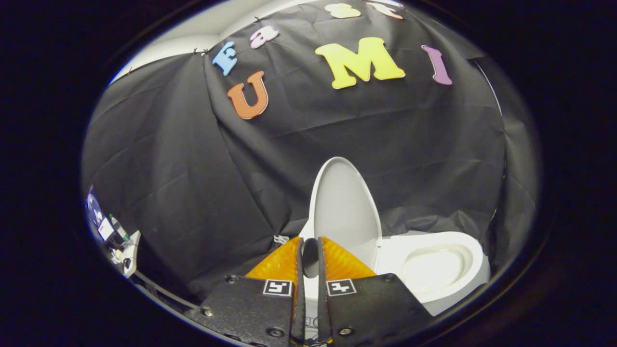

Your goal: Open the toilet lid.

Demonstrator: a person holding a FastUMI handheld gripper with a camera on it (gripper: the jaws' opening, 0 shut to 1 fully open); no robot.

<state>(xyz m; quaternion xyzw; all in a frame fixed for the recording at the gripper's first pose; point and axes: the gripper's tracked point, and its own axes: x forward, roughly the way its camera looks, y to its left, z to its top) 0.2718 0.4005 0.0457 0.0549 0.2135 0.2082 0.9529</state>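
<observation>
White lid [343, 207] stands upright (claw [310, 250] nearly closed).

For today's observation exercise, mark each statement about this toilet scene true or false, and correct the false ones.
1. The toilet lid stands raised. True.
2. The toilet bowl is covered. False: it lies open, with its white inside showing.
3. The gripper has its orange fingers spread wide apart. False: they sit close together, with a narrow gap between them.
4. The lid's lower edge lies just beyond the fingertips. True.
5. The fingers press on the lid from both sides. False: whether they touch it cannot be told.
6. Black cloth hangs behind the toilet. True.
</observation>
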